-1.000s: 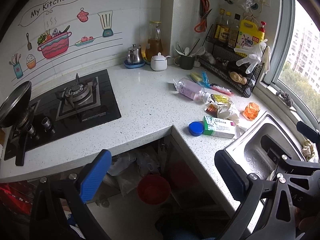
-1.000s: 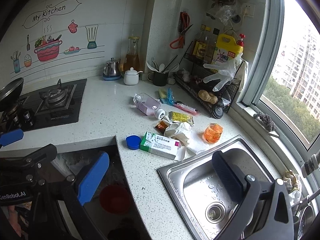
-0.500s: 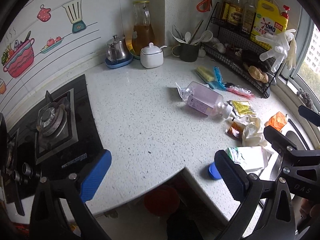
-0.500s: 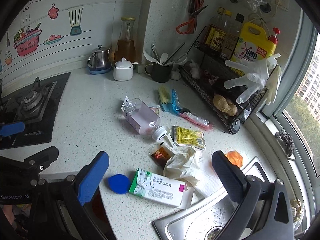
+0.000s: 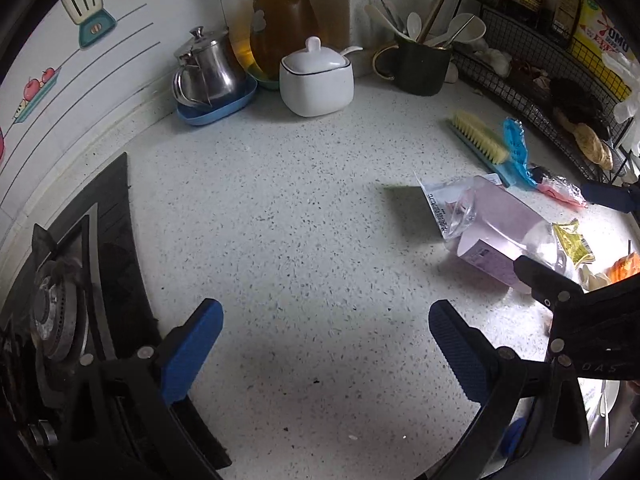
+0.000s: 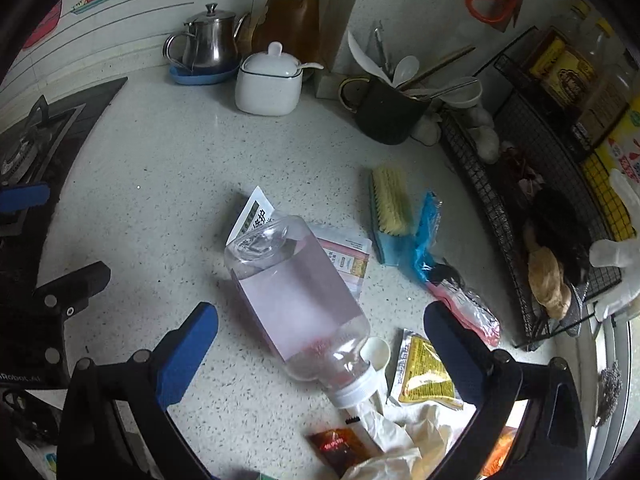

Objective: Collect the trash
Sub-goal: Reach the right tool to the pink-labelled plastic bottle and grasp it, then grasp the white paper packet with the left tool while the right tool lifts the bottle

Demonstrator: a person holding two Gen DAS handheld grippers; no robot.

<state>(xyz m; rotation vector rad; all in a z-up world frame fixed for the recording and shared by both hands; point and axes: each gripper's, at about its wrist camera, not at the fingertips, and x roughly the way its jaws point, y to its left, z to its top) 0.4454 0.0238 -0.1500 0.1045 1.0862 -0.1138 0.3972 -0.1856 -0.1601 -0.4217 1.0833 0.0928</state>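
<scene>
A clear plastic bottle (image 6: 298, 300) with a pale pink label lies on its side on the speckled counter (image 6: 168, 168), white cap toward the camera. Beside the cap lie a yellow sachet (image 6: 422, 370), a dark red sachet (image 6: 340, 446) and crumpled white paper (image 6: 404, 436). A blue wrapper (image 6: 426, 236) and a pink wrapper (image 6: 466, 312) lie just right of the bottle.

A pale speckled stone worktop (image 5: 288, 216) runs into a corner of white tiled wall (image 5: 168, 12) printed with cartoon kitchen drawings. A black gas hob (image 5: 76, 280) is set into the worktop at the left. Against the wall stand a steel teapot (image 5: 208, 70) on a blue dish, a glass jug of amber liquid (image 5: 282, 32), a white lidded pot (image 5: 316, 76) and a dark mug of utensils (image 6: 390, 110). A black wire rack (image 6: 520, 184) lines the right side. Soft daylight falls from the right.
</scene>
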